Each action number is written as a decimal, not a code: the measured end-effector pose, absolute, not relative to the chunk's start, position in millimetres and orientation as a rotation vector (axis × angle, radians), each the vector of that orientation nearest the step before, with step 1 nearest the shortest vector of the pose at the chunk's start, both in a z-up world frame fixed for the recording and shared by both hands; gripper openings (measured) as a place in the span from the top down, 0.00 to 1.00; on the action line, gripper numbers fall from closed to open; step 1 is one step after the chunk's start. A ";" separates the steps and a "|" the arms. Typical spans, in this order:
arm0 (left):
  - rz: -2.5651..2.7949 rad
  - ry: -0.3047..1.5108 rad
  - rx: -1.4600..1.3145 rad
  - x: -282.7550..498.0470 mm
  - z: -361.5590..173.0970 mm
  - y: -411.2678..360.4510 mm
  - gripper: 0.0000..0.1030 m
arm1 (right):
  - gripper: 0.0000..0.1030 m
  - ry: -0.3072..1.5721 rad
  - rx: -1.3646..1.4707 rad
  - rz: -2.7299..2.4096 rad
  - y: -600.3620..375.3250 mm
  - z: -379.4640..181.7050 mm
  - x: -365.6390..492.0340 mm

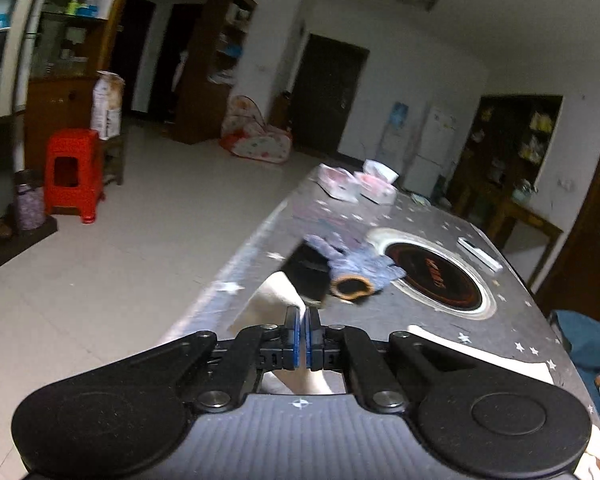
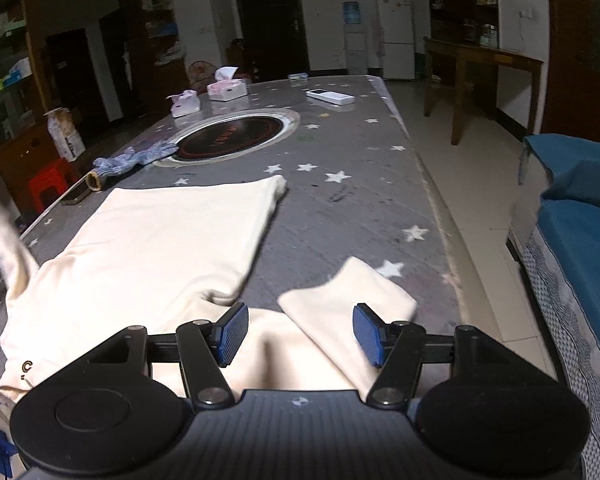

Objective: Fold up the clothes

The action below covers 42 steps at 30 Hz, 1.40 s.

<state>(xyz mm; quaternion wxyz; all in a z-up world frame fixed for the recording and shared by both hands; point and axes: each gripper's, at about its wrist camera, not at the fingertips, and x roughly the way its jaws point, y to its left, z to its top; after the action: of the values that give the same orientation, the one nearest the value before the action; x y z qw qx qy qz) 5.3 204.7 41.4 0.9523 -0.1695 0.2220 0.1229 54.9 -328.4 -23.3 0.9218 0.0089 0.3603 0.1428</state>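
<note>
A cream sweatshirt lies spread on the grey star-patterned table, with one sleeve folded out to the right. My right gripper is open and empty, hovering over the garment's near edge between body and sleeve. My left gripper is shut on the other cream sleeve, lifted at the table's left edge; that raised sleeve shows in the right wrist view.
A blue knit glove lies beside the round cooktop set in the table. Tissue boxes and a white remote sit farther back. A blue sofa stands right; a red stool stands left.
</note>
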 end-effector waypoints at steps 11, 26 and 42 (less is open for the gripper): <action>0.430 0.617 -0.230 -12.3 -7.3 230.5 0.97 | 0.45 0.758 0.060 0.174 -360.2 -35.5 49.6; 0.385 0.684 -0.198 -9.1 0.0 205.1 0.85 | 0.52 0.766 -0.119 0.289 -320.0 -44.3 69.9; -0.375 0.715 -0.014 17.0 -9.1 9.4 0.76 | 0.96 0.651 0.011 0.003 -384.8 -33.0 35.8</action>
<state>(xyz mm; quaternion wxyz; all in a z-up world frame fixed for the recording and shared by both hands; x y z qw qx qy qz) 17.0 9.4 -9.1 0.9196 -0.0067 0.3480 -0.1824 35.8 -384.8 -33.0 0.9475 0.0052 0.3196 0.0013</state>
